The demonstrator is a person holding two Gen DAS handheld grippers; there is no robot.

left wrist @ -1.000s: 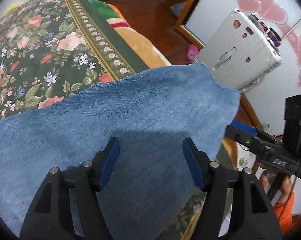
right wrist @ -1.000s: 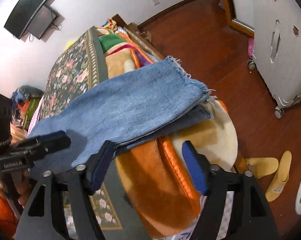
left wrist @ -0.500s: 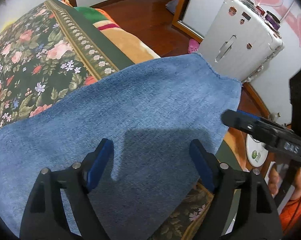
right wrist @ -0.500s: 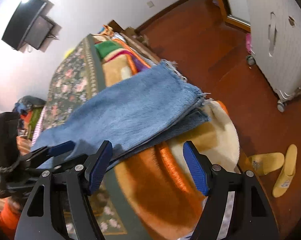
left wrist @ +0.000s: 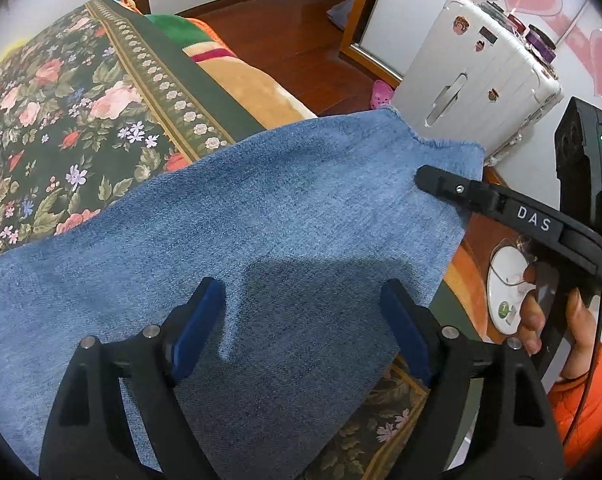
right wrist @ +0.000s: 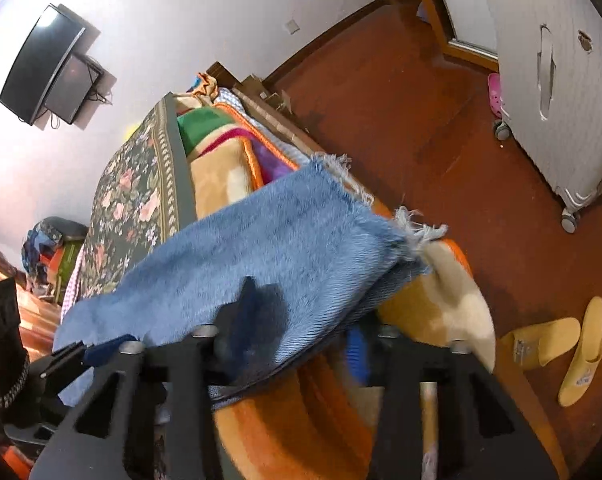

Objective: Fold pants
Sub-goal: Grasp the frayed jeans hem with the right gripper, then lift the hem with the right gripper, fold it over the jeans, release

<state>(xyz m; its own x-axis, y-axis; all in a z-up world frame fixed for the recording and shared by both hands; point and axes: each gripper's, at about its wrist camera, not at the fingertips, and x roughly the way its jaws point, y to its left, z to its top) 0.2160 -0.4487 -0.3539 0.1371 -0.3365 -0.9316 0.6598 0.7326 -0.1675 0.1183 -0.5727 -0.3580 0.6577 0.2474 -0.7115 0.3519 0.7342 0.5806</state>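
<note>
1. The jeans (left wrist: 261,232) lie folded lengthwise across the floral bedspread (left wrist: 61,92), frayed hems hanging over the bed's edge toward the white suitcase (left wrist: 473,80).
2. Left gripper (left wrist: 301,320) hangs over the denim with its jaws wide apart, nothing pinched.
3. Right gripper (right wrist: 301,336) has just been closing; its jaws sit on either side of the jeans' edge near the hems, but it's too blurry to tell if it's actually clamped.

a bed (left wrist: 229,92) with floral cover (left wrist: 61,92) and orange blanket (right wrist: 301,420) carries blue denim pants (left wrist: 261,240).
</note>
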